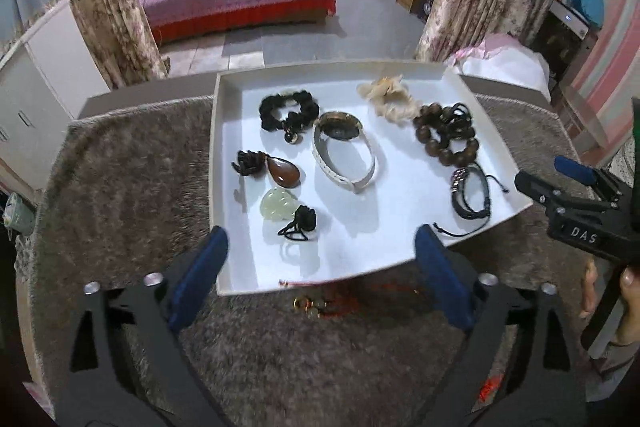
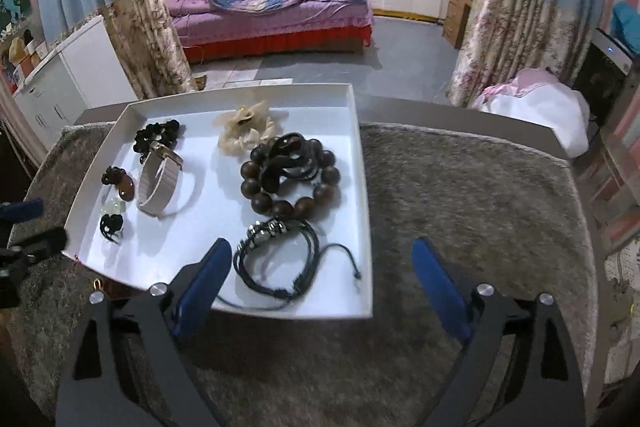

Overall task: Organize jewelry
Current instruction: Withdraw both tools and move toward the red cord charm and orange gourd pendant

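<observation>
jewelry lies spread in the white tray (image 1: 224, 155) on the grey rug (image 1: 120, 167); a red-corded piece (image 1: 312, 303) sits outside by its near rim. left gripper (image 1: 320, 259) and right gripper (image 2: 320, 275) gape wide, empty. likely risk: snagging cords.

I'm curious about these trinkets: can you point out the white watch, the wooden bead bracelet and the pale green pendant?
white watch (image 1: 345, 167): left wrist view, on its white strap.
wooden bead bracelet (image 2: 325, 193): right wrist view, on a brown bead.
pale green pendant (image 1: 278, 207): left wrist view, on the green stone.
</observation>
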`<state>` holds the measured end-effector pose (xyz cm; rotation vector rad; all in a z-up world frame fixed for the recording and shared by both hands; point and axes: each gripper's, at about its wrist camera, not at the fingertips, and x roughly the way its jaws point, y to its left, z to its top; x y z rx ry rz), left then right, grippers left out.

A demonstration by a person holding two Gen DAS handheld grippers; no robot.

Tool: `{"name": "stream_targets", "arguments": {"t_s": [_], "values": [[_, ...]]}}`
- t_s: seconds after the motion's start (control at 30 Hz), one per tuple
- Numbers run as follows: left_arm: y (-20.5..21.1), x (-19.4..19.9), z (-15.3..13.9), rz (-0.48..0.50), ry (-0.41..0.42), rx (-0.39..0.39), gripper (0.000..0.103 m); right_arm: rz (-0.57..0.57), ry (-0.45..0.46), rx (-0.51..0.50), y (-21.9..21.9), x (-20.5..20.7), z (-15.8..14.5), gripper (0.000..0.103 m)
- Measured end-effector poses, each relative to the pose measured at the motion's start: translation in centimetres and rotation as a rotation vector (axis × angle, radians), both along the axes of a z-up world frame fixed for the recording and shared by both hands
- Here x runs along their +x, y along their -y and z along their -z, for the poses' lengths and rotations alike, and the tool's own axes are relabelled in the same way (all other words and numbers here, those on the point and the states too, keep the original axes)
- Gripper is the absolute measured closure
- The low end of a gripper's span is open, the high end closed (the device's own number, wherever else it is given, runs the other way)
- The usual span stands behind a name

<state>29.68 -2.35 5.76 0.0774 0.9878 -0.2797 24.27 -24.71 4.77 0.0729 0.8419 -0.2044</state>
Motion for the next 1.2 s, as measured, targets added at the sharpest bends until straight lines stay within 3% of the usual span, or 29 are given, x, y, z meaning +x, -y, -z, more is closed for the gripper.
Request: {"name": "stream_targets", "arguments": {"t_s": [0.23,0.5,0.67,0.9,1.2], "values": [[-2.2,-3.1,-0.1,-0.038,-0.044,-0.01,0.004,0.01,-0.035,0.035,-0.2,-3.3,-0.3,0.006],[-3.5,-4.9,1.0,-0.079,-0.092,-0.014,0.004,0.02,-0.033,-0.009,-1.7,-6.9,-0.7,0.006],[-3.4,-6.0,1.7,-0.061,-0.134,0.004,0.004,-0.049,-0.131,0.058,-2.9,-8.2,0.2,0.006],[-2.9,-6.3,2.5,-0.056,-0.186,-0.001,0.004,-0.067,-0.201,0.067,-3.5,-9.4,1.2,0.006],[-1.5,-6.0,2.9,-0.039,-0.203,0.041,0.008,-0.132,-0.331,-0.019,-5.7,-10.2,2.8,0.006]]}}
